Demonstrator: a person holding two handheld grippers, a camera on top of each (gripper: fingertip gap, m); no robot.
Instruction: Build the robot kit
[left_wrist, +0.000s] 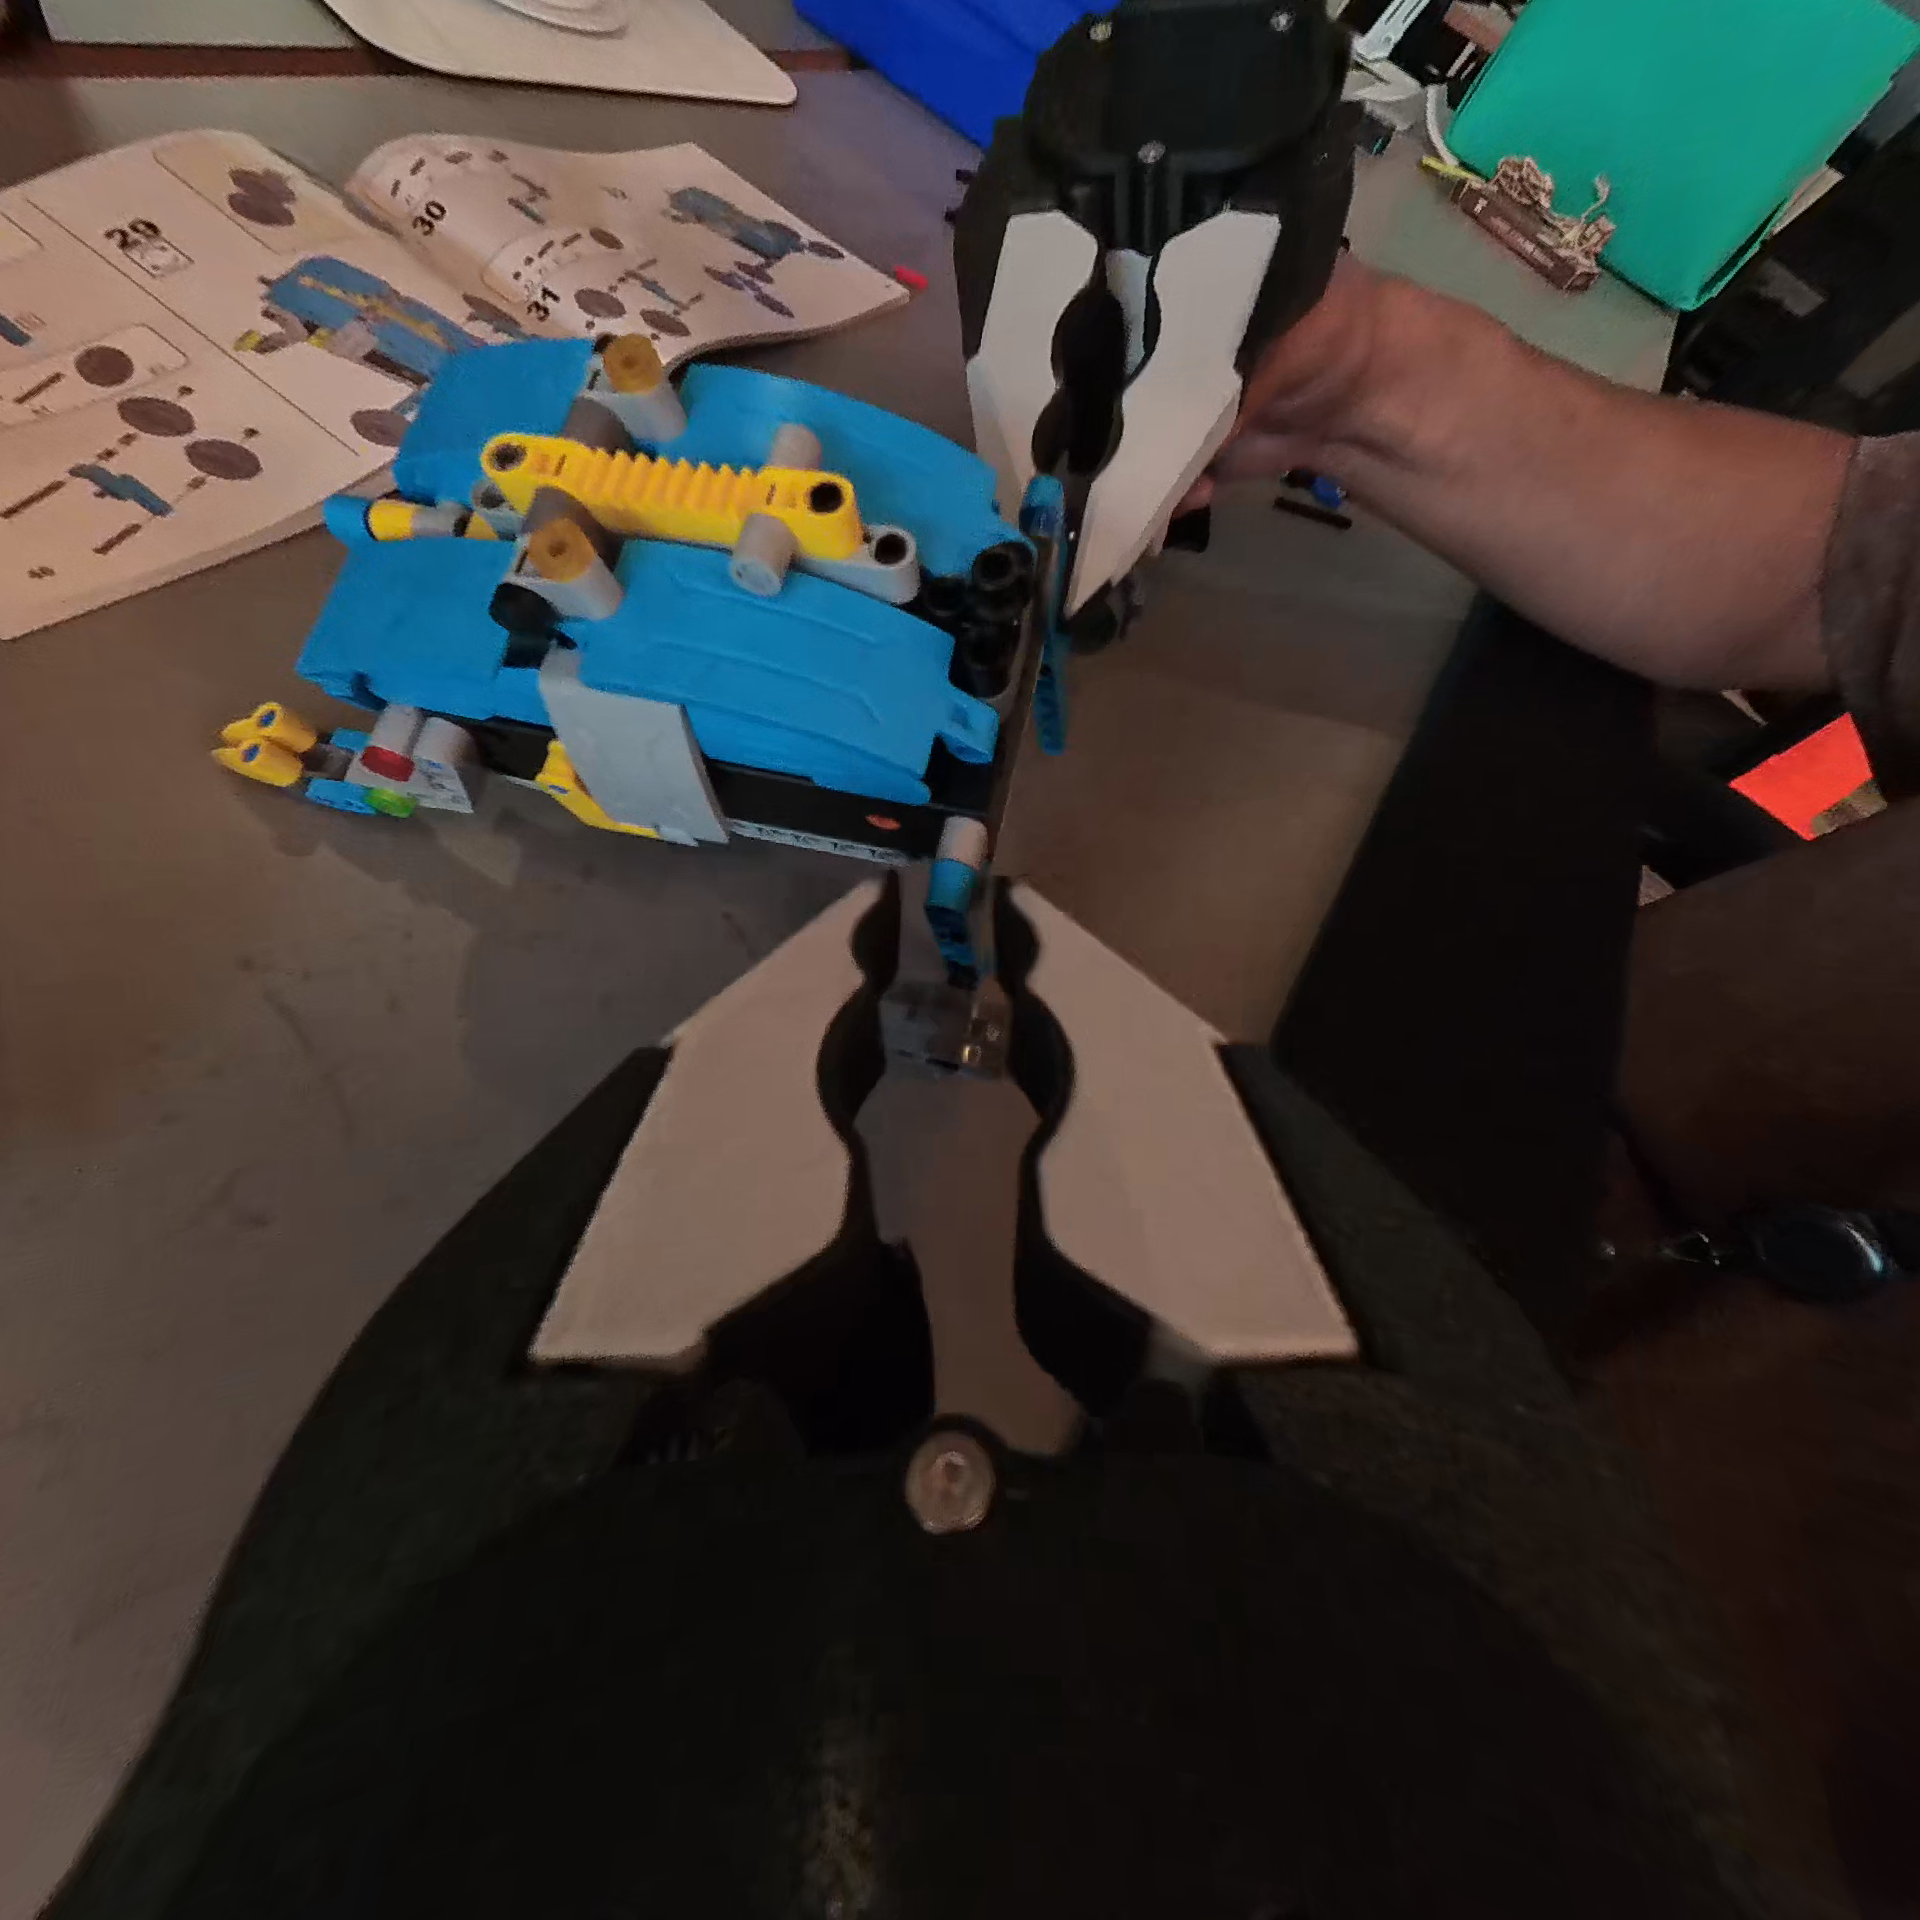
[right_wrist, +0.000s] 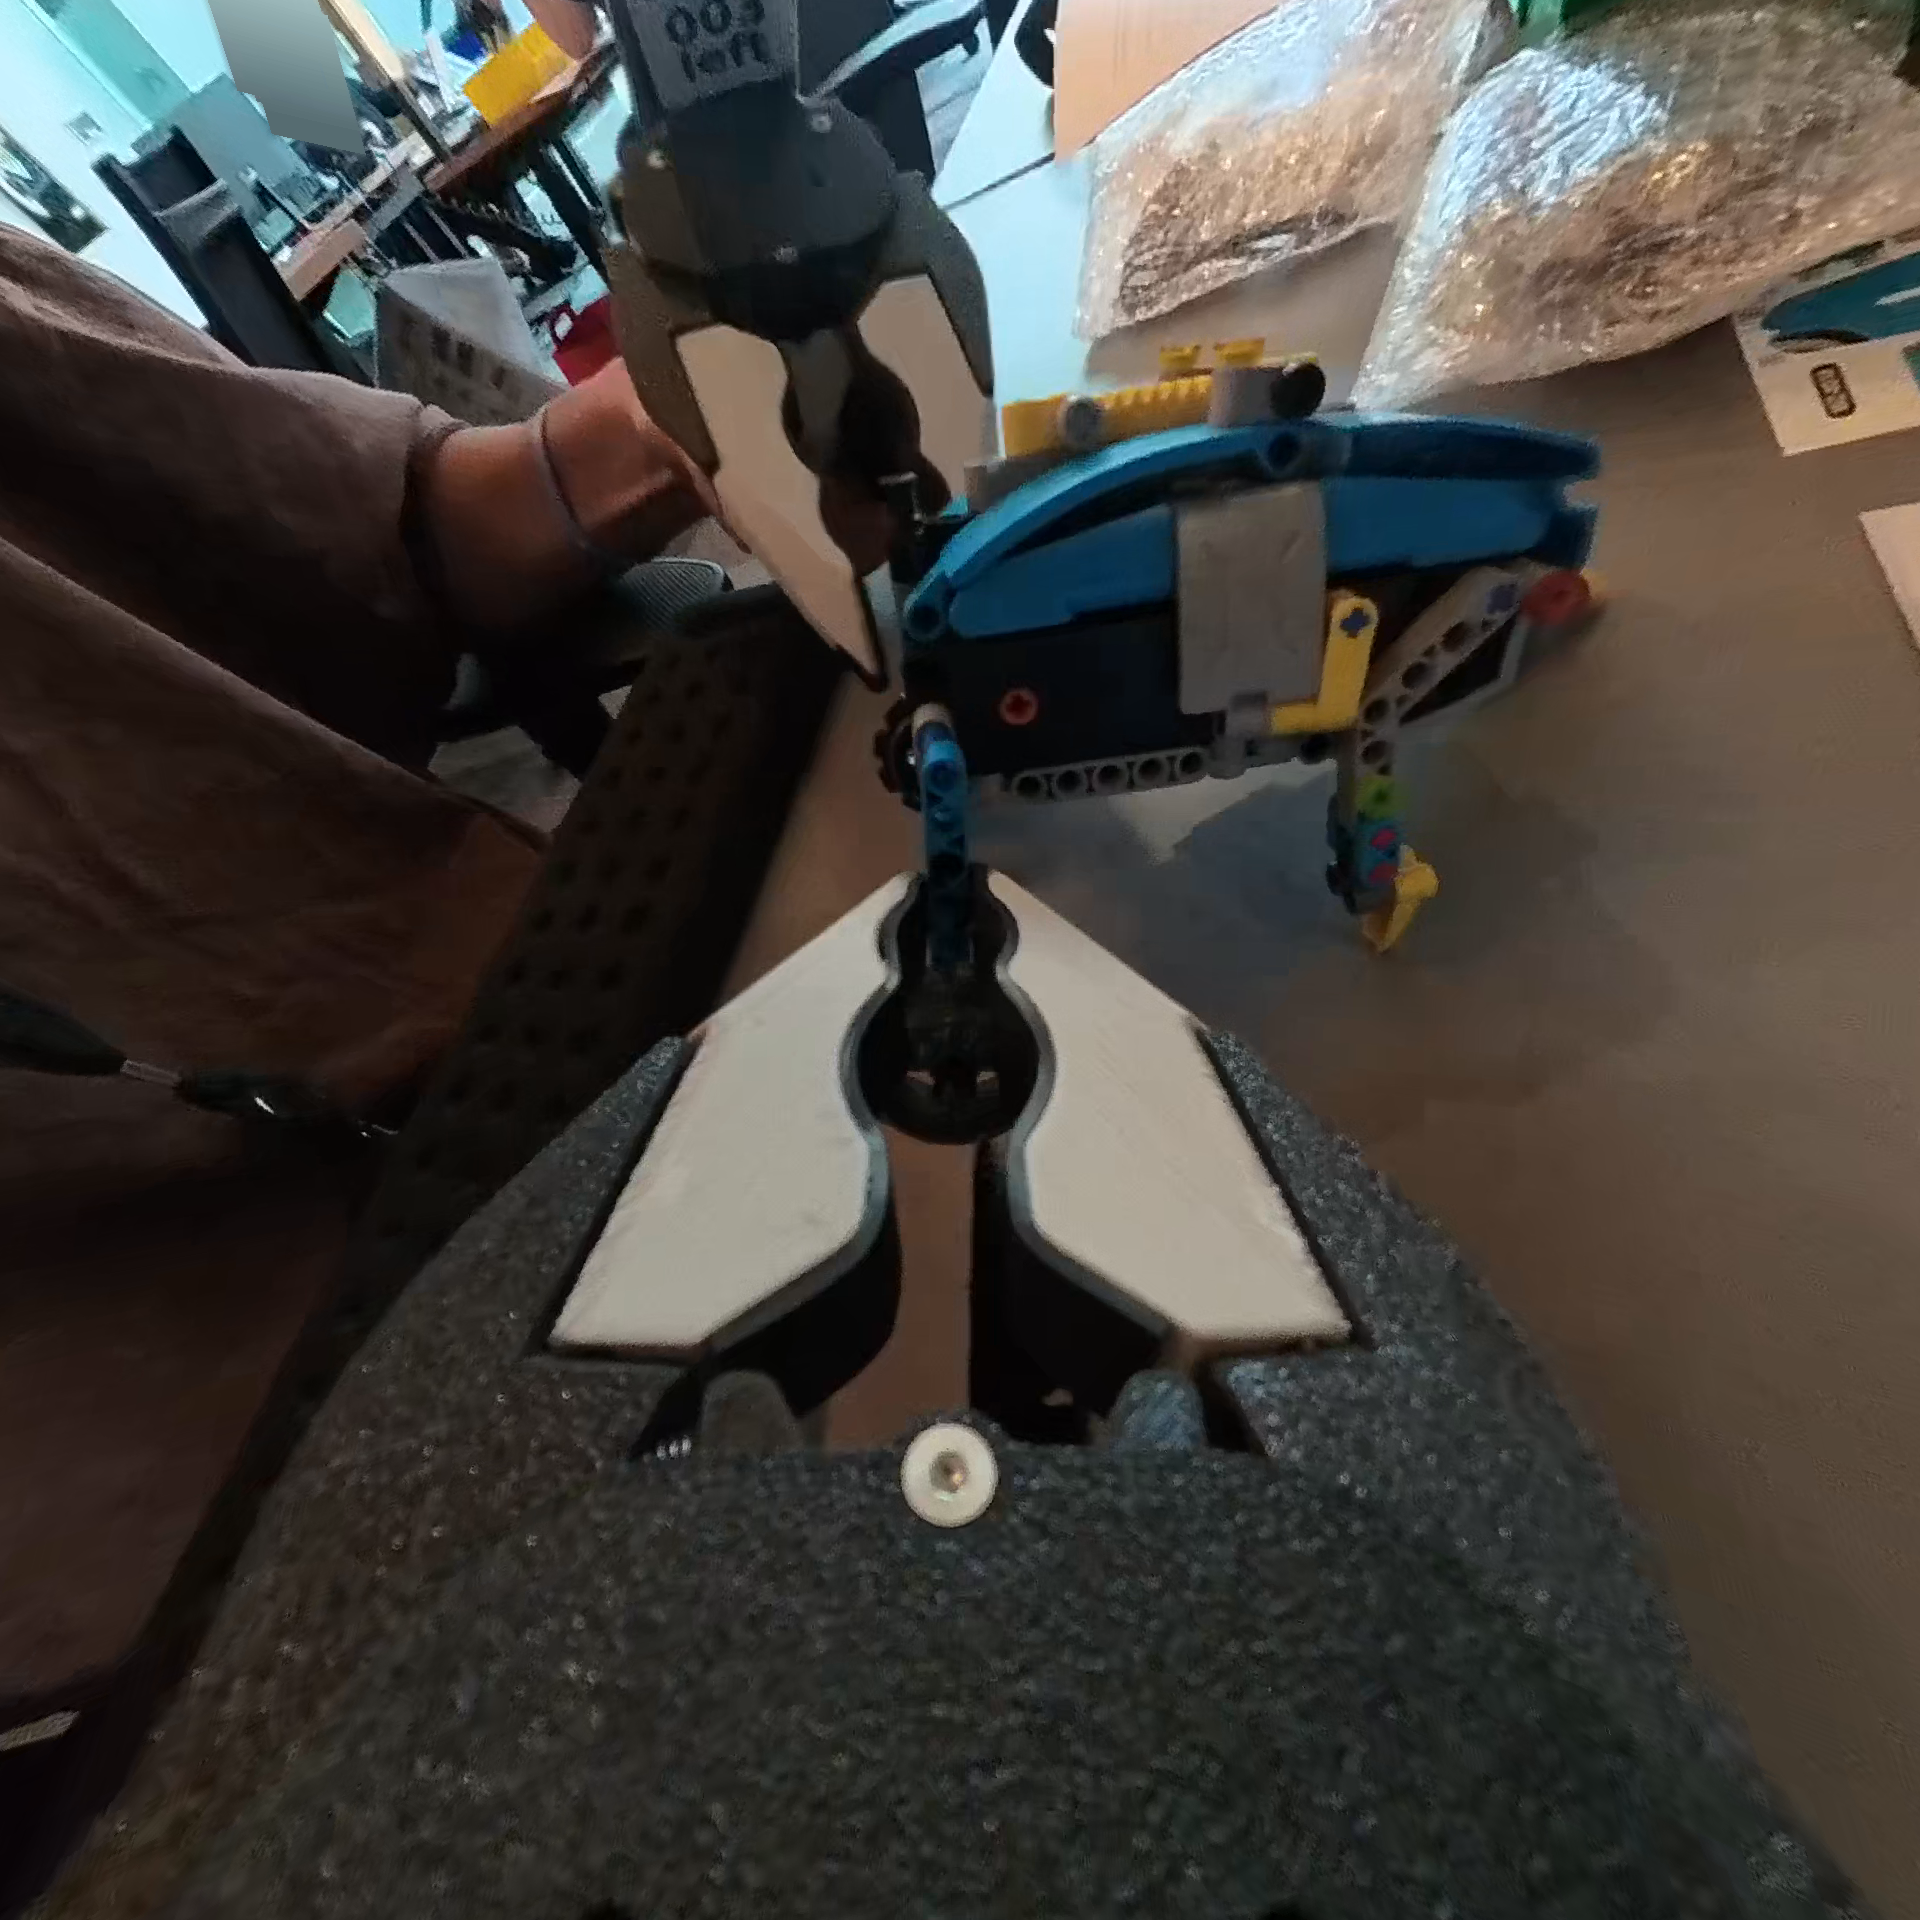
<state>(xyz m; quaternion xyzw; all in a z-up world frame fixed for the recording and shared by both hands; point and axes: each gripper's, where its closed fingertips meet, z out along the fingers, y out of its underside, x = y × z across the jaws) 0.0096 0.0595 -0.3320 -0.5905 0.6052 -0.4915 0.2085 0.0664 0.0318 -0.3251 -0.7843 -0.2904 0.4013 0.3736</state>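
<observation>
Printed step numbers on instruction booklet (left_wrist: 312, 312); embossed marking on gripper (right_wrist: 883, 582).

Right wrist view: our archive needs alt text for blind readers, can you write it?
The right gripper is shut on a thin blue beam sticking out from the end of a blue, black and yellow brick model on a grey table. The left gripper, in a person's hand, reaches the model's same end from above.
</observation>
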